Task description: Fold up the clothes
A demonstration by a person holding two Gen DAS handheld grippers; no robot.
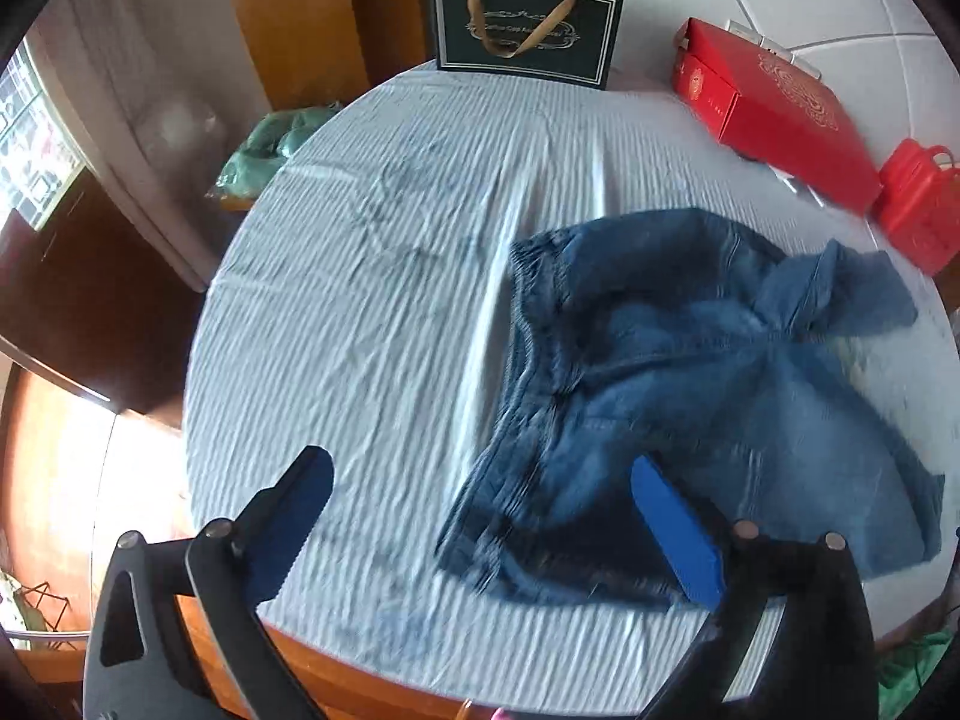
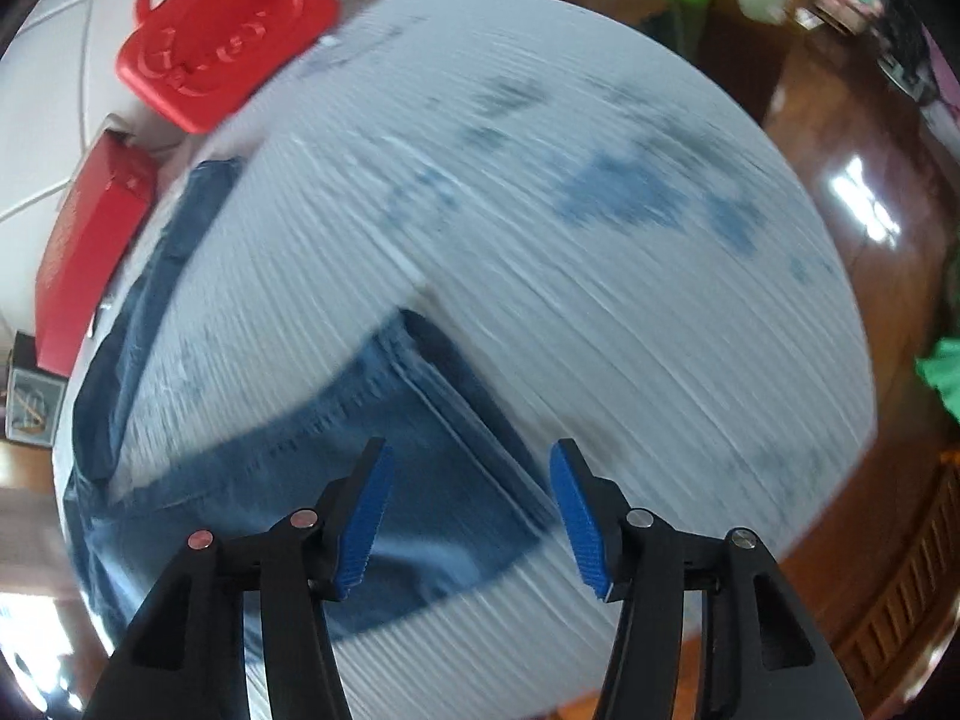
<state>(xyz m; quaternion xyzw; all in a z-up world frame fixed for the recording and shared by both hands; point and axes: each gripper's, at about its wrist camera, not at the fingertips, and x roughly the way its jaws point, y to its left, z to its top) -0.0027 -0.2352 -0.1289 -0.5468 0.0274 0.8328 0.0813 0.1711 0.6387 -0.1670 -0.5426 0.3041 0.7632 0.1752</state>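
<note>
Denim garment [image 1: 690, 396] lies rumpled on the surface [image 1: 360, 300]; left tongs [image 1: 480, 516] and right tongs [image 2: 471, 516] gape empty above it.

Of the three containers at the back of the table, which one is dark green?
The gift bag with gold ribbon handles, standing upright at the far edge. The flat box and the small case are red.
</note>
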